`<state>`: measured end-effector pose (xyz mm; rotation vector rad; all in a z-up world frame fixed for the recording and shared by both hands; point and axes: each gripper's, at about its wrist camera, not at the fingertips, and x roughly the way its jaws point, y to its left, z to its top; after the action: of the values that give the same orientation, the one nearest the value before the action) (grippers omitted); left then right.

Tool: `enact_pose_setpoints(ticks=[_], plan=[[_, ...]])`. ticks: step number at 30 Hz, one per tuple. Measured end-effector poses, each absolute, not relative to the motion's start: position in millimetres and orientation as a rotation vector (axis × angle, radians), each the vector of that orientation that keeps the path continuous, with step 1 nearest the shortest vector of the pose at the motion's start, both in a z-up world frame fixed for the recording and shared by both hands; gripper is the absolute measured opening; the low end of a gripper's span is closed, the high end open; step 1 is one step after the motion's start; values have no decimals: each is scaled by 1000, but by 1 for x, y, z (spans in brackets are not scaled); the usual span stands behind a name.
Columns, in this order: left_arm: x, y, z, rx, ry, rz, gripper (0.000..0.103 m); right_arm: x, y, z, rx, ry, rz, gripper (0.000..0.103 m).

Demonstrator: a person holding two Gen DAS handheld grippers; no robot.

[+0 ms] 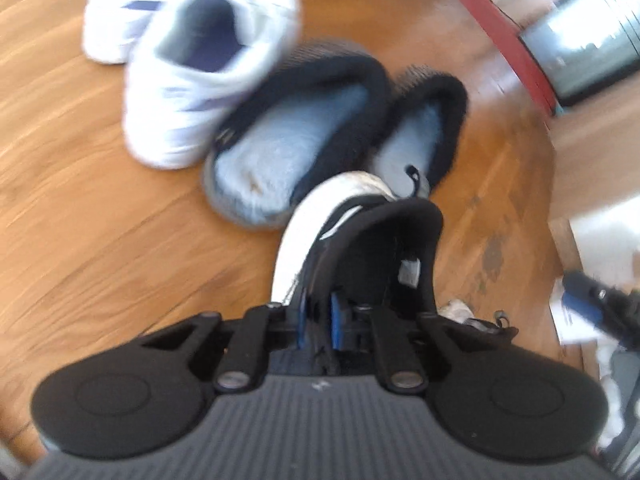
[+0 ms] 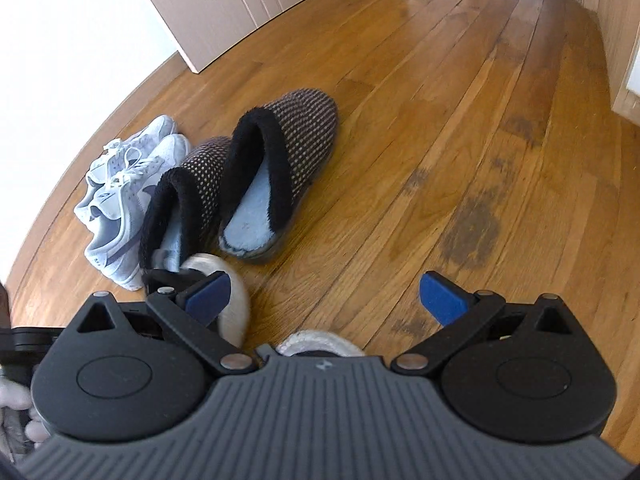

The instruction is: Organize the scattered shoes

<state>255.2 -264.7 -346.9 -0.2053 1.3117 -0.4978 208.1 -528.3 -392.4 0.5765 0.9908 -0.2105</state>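
Black sneaker with white sole (image 1: 360, 240) sat near, just short of the grey-lined knit slippers (image 1: 280, 152), left gripper (image 1: 318, 320) clamped on its collar. White low-top sneakers (image 2: 120, 184) and slippers were paired in a row on the wooden floor (image 2: 440, 120). Right gripper (image 2: 324, 296) was spread wide, empty, over a second white toe (image 2: 316, 342). Judgement: two pairs done, third pair left.

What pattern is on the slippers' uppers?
Dark knit with small light dots on the slippers, black fuzzy cuff; clearest in the right wrist view.
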Motion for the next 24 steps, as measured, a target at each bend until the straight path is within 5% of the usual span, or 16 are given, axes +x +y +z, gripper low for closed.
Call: enact_pose_setpoints(ticks=[1,3,5,6,19,24], plan=[[254,-259,-346,-220,1314,-493,18,208,-525,-394,583,996,-198,103],[251,-250,-343,-249,1320,-489,54,209,-517,-395,582,1004,-169,103],[249,-246,-341,-273,1321,-483,76,210,-509,-394,578,1008,-144,103],[249,-246,-339,-281,1318,-478,79,210,-504,-393,575,1009,-128,103],[240,-189,-282,-331,1295,-385,82,257,-409,-411,704,1088,184,103],[230,-149,-284,-367,1329,-264,82,288,-347,-438,538,1174,124,103]])
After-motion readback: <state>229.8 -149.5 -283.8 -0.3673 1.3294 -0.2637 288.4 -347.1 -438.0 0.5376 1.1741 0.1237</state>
